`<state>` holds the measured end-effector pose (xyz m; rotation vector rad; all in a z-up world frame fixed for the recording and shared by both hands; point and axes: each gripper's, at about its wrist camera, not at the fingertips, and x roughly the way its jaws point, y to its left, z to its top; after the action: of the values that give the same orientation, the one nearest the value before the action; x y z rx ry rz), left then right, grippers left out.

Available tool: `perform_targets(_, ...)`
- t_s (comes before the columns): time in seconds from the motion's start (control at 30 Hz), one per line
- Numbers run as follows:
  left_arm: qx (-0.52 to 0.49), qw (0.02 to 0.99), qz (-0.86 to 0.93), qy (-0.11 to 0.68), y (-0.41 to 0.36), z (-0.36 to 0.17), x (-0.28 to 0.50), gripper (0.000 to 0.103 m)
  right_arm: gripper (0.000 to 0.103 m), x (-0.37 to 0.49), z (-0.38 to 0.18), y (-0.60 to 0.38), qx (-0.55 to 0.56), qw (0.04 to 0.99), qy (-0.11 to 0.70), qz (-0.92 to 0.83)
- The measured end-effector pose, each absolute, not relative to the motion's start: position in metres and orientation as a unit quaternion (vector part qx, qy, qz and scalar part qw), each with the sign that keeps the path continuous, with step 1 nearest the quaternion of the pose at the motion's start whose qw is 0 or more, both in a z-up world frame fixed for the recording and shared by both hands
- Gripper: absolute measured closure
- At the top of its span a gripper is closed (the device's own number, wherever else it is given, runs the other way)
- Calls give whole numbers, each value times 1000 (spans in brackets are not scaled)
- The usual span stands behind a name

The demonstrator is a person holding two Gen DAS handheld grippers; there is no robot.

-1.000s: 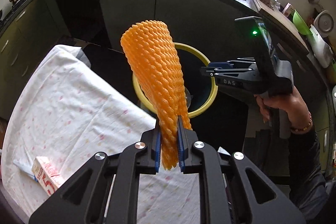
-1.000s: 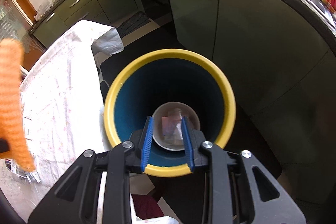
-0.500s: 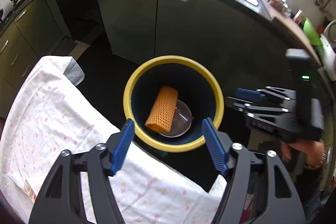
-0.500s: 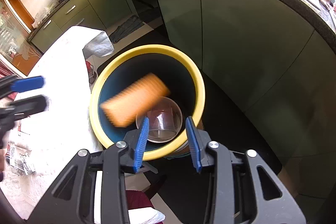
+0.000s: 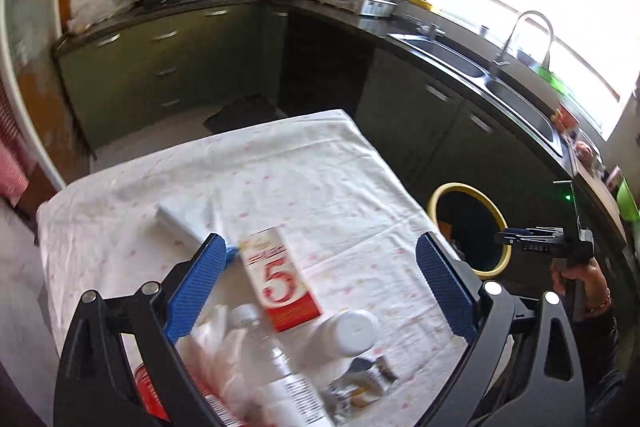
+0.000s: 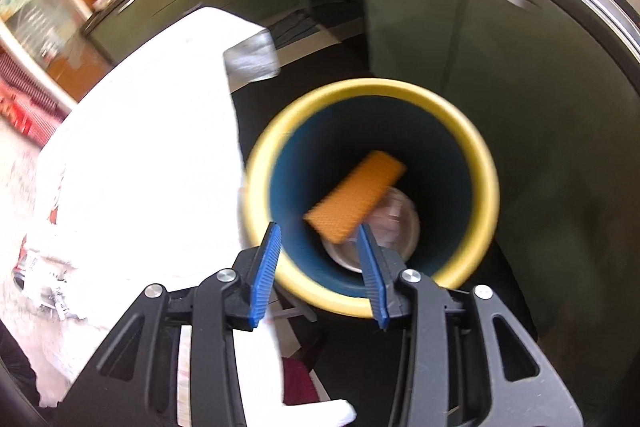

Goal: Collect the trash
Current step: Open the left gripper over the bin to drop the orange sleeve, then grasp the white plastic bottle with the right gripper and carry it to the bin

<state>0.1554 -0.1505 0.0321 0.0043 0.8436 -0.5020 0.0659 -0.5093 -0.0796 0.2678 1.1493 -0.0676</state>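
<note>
My left gripper [image 5: 320, 242] hangs over the table's trash pile, its jaws wide and still opening, pressing on nothing. Below it lie a red-and-white box [image 5: 276, 279] marked 5, a clear bottle [image 5: 280, 375], a white round lid [image 5: 352, 331], a crumpled plastic bag [image 5: 216, 343] and small wrappers [image 5: 360, 383]. The yellow-rimmed bin [image 6: 372, 85] stands beside the table, also seen as the bin [image 5: 464, 185]. An orange foam net [image 6: 356, 201] lies in it on a clear cup [image 6: 400, 223]. My right gripper [image 6: 318, 227] hovers above the bin, jaws opening with nothing between them.
The table carries a white flowered cloth [image 5: 300, 167] with a flat white packet [image 5: 188, 215] on it. Green cabinets, a dark counter and a sink [image 5: 452, 55] wrap around behind. A hand holds the right gripper [image 5: 500, 235] next to the bin.
The left gripper opened and dropped the orange net into the bin, then swung away to the table's trash pile. The right gripper's jaws widened a little above the bin.
</note>
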Motion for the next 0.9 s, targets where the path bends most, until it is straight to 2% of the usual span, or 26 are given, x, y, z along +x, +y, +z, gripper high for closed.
perform_targets(0.2,-45,913,-144,379,-42,12,150,7,65,98,-59,-421,89,832,544,63)
perform_targets(0.33,-45,923,-75,376,-1,-11,151,7,65,101,-34,-353,65,832,531,146)
perform_targets(0.4,-42,920,-59,384,-1,-24,155,7,64,99,-26,-323,57,825,529,190)
perform_targets(0.47,-45,917,-57,393,0,-36,159,7,54,98,-19,-291,44,819,527,221)
perform_targets(0.63,-52,912,-63,401,0,-51,160,7,41,99,-18,-235,-21,818,526,231)
perform_targets(0.9,-54,908,-81,407,3,-59,154,7,41,106,-60,-208,-58,804,556,201)
